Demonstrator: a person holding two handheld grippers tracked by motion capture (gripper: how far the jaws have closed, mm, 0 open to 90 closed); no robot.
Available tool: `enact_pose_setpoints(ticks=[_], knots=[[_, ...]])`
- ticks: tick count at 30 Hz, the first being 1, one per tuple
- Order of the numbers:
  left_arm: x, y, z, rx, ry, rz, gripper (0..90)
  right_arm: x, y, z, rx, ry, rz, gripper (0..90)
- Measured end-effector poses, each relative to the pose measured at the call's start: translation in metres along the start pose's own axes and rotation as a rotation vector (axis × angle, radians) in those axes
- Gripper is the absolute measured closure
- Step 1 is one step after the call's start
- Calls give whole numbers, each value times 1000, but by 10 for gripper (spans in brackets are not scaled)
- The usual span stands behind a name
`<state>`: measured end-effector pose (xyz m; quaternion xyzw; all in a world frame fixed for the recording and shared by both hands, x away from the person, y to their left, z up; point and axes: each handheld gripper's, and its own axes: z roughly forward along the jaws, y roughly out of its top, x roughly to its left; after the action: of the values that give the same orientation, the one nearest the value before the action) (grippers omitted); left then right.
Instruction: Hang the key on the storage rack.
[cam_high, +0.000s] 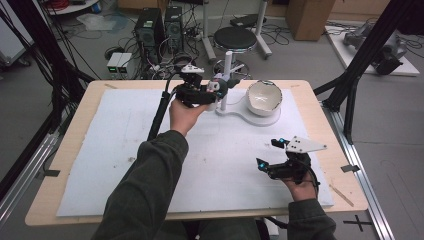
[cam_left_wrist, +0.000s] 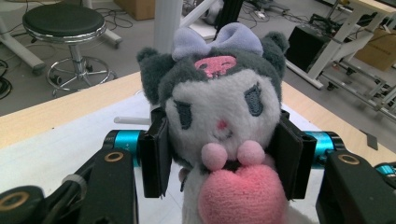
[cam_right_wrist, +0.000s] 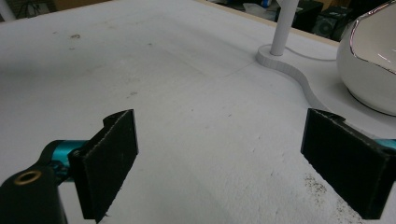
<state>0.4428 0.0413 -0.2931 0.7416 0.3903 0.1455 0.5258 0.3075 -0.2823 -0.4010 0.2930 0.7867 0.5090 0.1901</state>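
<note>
My left gripper (cam_high: 212, 90) is shut on a small plush toy (cam_left_wrist: 219, 126), grey and white with a lilac bow and a pink heart at its front. The black pads (cam_left_wrist: 156, 156) press the toy's head from both sides. In the high view the plush toy (cam_high: 220, 86) is held at the table's far middle, beside a white post (cam_high: 226, 80) on a white stand base (cam_high: 250, 117). A white bowl (cam_high: 264, 97) sits on that base. My right gripper (cam_high: 270, 154) rests open near the front right, with nothing between its jaws (cam_right_wrist: 224, 158).
A white mat (cam_high: 125, 150) covers most of the wooden table (cam_high: 70, 125). In the right gripper view the bowl (cam_right_wrist: 373, 60) and post (cam_right_wrist: 285, 28) stand ahead to the right. A black stool (cam_high: 235, 37), computer towers and cables lie beyond the far edge.
</note>
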Motion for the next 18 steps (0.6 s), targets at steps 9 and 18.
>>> enact_pose_setpoints(ticks=[9, 18], knots=[[0, 0, 12, 2, 4, -22, 464, -1, 0, -1, -5, -2, 0, 100], [3, 0, 17, -14, 31, -50, 463, -2, 0, -1, -11, -4, -7, 100]])
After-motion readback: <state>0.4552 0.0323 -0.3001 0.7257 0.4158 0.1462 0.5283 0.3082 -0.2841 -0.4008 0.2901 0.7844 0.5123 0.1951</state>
